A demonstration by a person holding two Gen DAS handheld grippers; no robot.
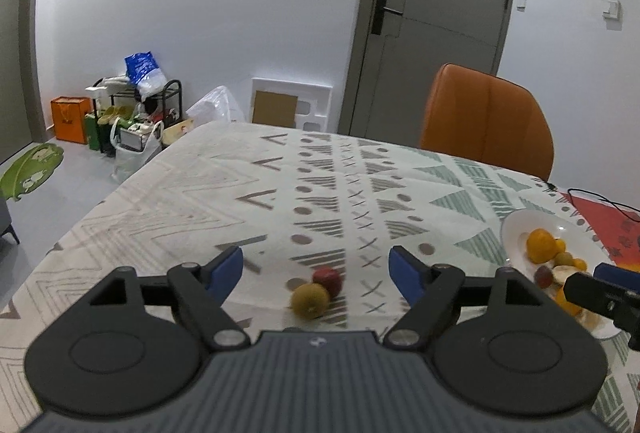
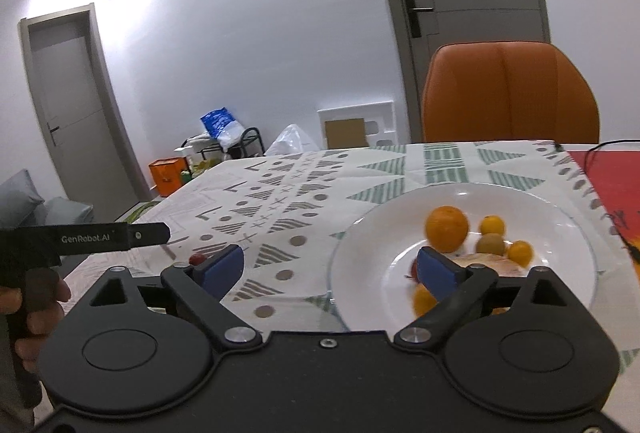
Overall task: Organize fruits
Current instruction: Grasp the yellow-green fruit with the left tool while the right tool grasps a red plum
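Both grippers stand spread wide and empty. The left gripper [image 1: 316, 269] hangs over the cloth [image 1: 224, 185] with a kiwi [image 1: 310, 300] and a red fruit [image 1: 328, 280] lying touching each other just ahead of it, between its fingers' lines — apart from the plate [image 1: 516, 229] off to the right. The right gripper [image 2: 330, 267] hovers at the plate's near rim, above an orange [image 2: 447, 228] and smaller fruit. The step in hand looks like collecting the two strays. Best to take one at a time — the kiwi first, being nearer — closing gently across its middle so the red fruit isn't nudged into rolling.
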